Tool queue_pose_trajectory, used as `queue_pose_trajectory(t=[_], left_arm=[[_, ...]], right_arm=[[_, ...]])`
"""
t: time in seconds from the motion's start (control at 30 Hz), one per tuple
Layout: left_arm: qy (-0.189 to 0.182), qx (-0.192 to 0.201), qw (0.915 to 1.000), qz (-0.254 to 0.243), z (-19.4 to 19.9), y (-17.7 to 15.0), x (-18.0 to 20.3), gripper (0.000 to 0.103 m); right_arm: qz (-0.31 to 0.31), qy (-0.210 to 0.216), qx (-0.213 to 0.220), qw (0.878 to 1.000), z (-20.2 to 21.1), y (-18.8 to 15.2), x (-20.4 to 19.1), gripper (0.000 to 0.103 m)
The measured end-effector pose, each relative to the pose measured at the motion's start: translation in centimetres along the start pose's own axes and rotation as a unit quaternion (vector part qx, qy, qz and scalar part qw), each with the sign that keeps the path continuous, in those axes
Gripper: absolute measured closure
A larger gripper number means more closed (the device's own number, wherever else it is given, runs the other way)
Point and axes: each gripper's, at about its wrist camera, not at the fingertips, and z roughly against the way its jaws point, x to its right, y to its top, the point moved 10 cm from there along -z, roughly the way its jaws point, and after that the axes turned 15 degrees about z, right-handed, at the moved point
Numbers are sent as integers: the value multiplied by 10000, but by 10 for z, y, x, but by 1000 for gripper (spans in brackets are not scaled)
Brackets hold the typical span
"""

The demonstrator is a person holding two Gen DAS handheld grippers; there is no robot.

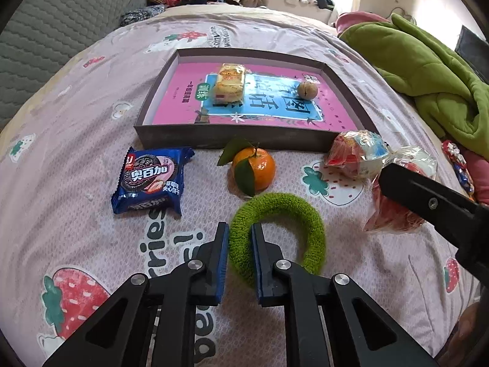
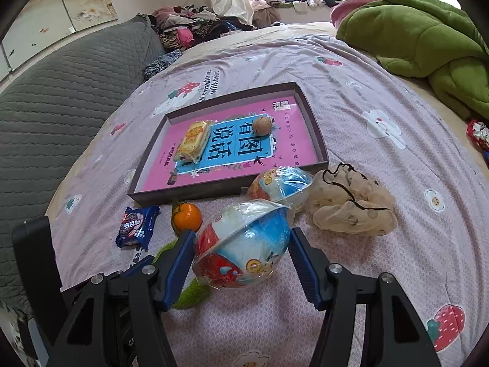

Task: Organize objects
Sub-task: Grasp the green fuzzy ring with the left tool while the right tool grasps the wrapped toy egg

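Strawberry bedsheet [image 1: 305, 42], blue "奥百加" biscuit pack [image 1: 152, 180], "看图说话" book [image 1: 262, 104].

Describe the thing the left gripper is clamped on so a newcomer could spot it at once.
Start at the shallow box on the strawberry-print bedspread. Just in front of it sits a tangerine, and nearer still lies a fuzzy green ring, pinched by the left gripper. It is the only soft, hollow loop among wrapped snacks.

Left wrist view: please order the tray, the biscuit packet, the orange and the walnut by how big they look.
1. tray
2. biscuit packet
3. orange
4. walnut
The walnut lies farther from the camera, inside the tray, so it looks somewhat smaller than it is, but its last place seems safe.
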Motion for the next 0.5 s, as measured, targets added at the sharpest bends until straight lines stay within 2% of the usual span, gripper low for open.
queue_pose_trajectory(t=[0.5], left_arm=[[-174, -181, 9997, -47, 6, 10, -8, 92]], right_arm=[[22, 0, 79, 10000, 10, 1, -4, 41]])
